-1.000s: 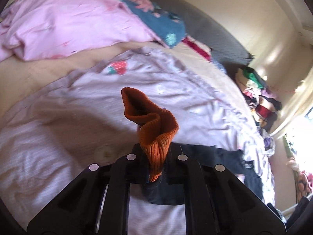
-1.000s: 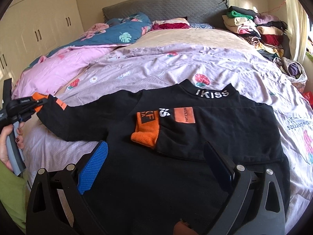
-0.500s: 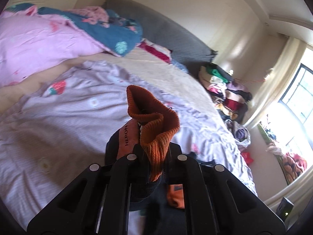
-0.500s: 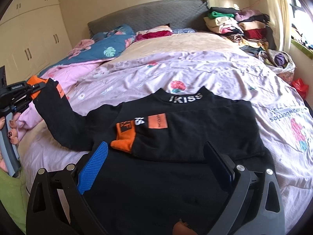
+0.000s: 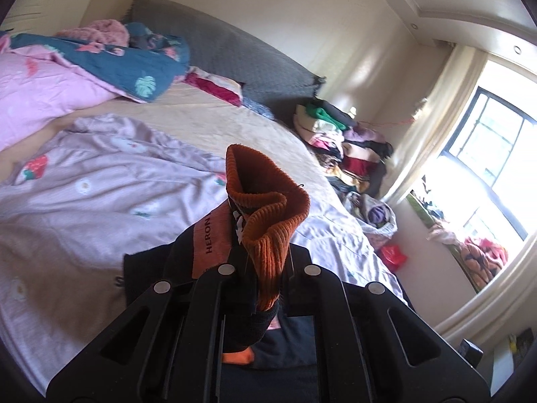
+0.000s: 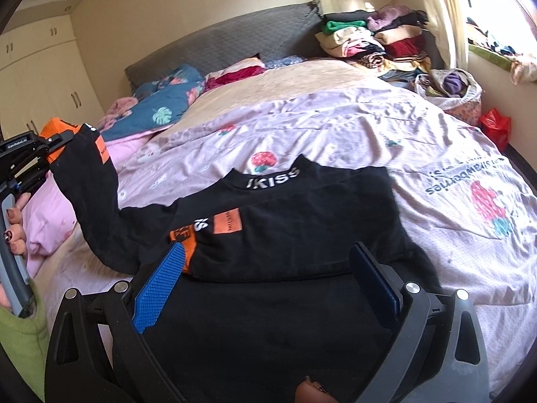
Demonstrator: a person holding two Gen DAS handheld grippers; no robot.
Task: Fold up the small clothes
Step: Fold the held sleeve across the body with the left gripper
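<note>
A black sweater [image 6: 302, 228] with orange cuffs and a white "IKISS" collar lies on the bed. Its right sleeve is folded across the chest, with its orange cuff [image 6: 183, 238] near the middle. My left gripper [image 5: 265, 268] is shut on the other sleeve's orange cuff [image 5: 268, 215] and holds that sleeve [image 6: 90, 188] raised above the bed at the left; the gripper shows in the right wrist view [image 6: 50, 144]. My right gripper [image 6: 265, 282] is open and empty, low over the sweater's lower part.
A lilac strawberry-print cover [image 6: 436, 154] spreads under the sweater. Pink and blue quilts [image 5: 110, 63] lie at the far left by the grey headboard [image 6: 235, 37]. Stacked clothes [image 6: 376, 40] and a full bag [image 6: 449, 90] stand at the far right, near the window.
My left gripper has lifted the cuff and sleeve higher off the bed and swung towards the sweater. My right gripper has stayed open while its view shifted slightly.
</note>
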